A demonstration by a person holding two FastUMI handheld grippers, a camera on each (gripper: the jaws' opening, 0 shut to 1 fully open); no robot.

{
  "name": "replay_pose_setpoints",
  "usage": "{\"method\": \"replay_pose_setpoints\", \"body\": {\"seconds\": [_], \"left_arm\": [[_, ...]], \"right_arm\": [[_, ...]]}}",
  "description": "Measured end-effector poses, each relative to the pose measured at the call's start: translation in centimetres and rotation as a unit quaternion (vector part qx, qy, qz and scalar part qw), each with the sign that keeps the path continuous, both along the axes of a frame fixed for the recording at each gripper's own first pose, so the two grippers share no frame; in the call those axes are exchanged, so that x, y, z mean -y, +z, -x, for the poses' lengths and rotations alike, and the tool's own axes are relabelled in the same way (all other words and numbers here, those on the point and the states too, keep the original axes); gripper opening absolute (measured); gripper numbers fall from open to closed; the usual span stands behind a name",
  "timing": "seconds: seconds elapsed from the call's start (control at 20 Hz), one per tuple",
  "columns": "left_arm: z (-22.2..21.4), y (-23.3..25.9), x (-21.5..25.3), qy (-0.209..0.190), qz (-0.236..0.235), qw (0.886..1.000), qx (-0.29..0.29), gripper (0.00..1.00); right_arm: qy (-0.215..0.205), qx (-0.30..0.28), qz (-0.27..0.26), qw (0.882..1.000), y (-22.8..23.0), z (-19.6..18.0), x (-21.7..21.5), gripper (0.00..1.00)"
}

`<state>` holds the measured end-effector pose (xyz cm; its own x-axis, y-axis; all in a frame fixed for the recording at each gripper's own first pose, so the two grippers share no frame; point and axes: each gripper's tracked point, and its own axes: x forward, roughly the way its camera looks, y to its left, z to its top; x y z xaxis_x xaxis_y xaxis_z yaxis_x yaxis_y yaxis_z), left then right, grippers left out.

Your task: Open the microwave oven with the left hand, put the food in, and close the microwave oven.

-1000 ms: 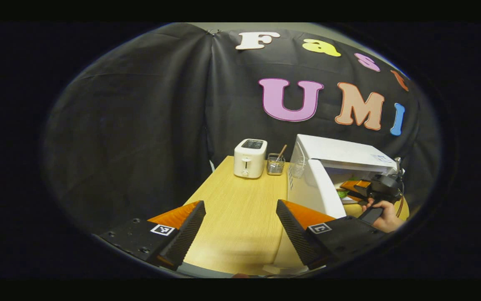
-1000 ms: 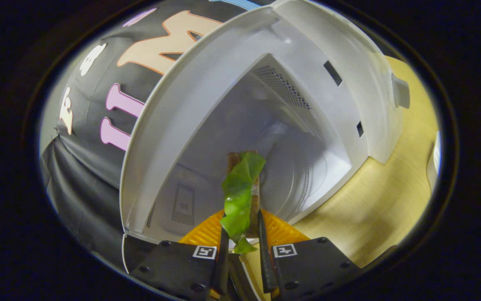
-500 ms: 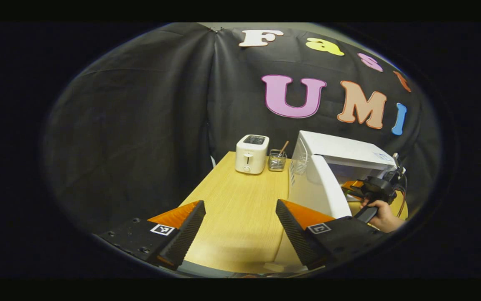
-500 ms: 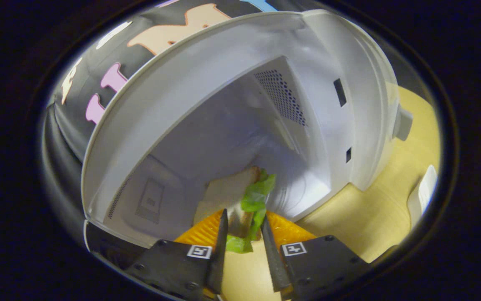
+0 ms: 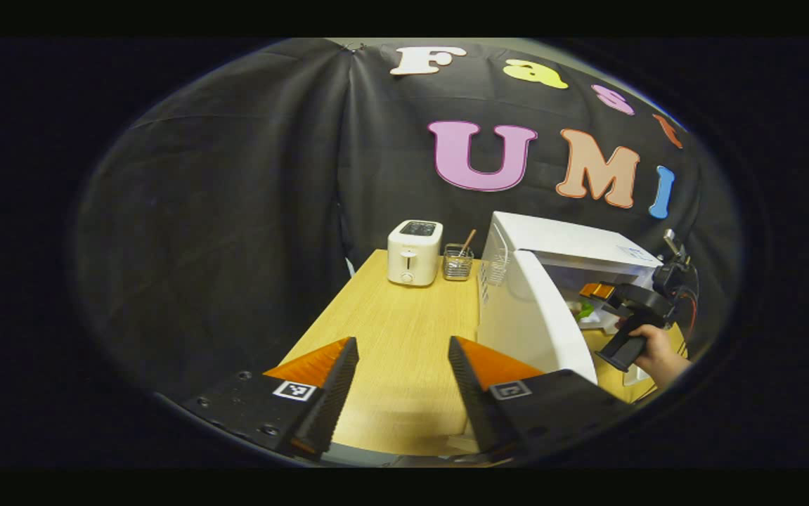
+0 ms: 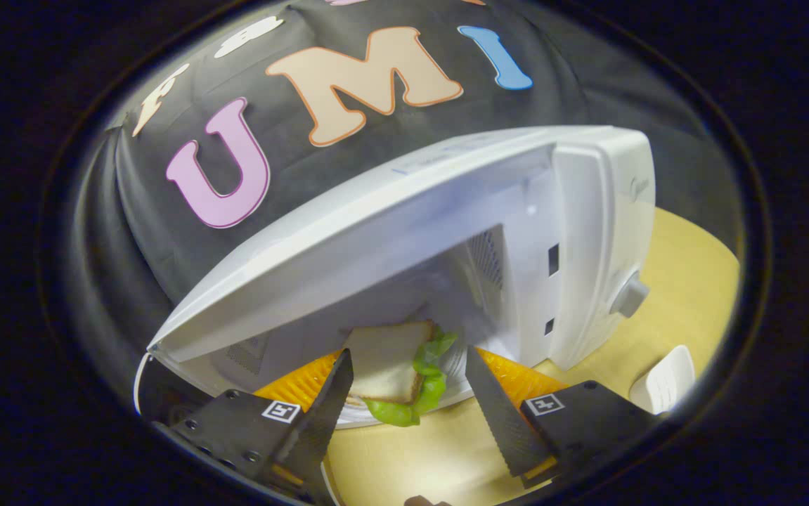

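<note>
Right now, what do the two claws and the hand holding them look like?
Each claw has two wedge-shaped fingers with ribbed inner faces, mounted on black bolted plates carrying small square black-and-white markers: the left claw and the right claw. In the left gripper view, the right claw's body is black with a pistol-style handle, cables trailing behind it, held by a bare hand; no sleeve visible.

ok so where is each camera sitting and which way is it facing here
Left gripper view: rides on the left gripper, held back over the light wooden table, facing the white toaster and the white microwave oven with its open door; its own parted fingers show, plus the hand holding the right gripper.
Right gripper view: rides on the right gripper, facing into the microwave oven at the lettuce sandwich; its own parted fingers show.
Shared: the microwave oven, the table, the sandwich.
</note>
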<state>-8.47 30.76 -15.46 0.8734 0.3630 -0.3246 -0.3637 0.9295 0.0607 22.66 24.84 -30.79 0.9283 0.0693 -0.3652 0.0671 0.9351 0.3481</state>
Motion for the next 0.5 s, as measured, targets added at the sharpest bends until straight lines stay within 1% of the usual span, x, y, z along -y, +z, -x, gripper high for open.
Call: {"method": "replay_pose_setpoints", "body": {"seconds": [0.05, 0.1, 0.2, 0.3, 0.45, 0.5], "left_arm": [[0.0, -0.2, 0.1, -0.006, 0.001, 1.000, -0.005, 0.63], [0.0, -0.3, 0.1, -0.009, 0.000, 1.000, -0.008, 0.60], [-0.1, -0.1, 0.4, -0.018, -0.001, 1.000, -0.009, 0.58], [-0.2, -0.4, 0.7, -0.026, -0.004, 1.000, -0.014, 0.51], [-0.6, -0.9, 1.2, -0.041, -0.011, 0.999, -0.025, 0.25], [-0.6, -1.2, 1.3, -0.045, -0.012, 0.998, -0.031, 0.21]], "right_arm": [[0.003, 0.006, 0.005, 1.000, 0.7, 0.6, 0.2, 0.99], [0.005, 0.011, 0.011, 1.000, 1.3, 1.2, 0.4, 0.99], [0.011, 0.017, 0.025, 0.999, 2.4, 2.6, 0.9, 0.99], [0.016, 0.029, 0.041, 0.999, 3.9, 4.0, 1.3, 1.00], [0.020, 0.052, 0.067, 0.996, 6.4, 6.4, 2.2, 1.00], [0.020, 0.059, 0.071, 0.995, 7.1, 7.1, 2.5, 1.00]]}}
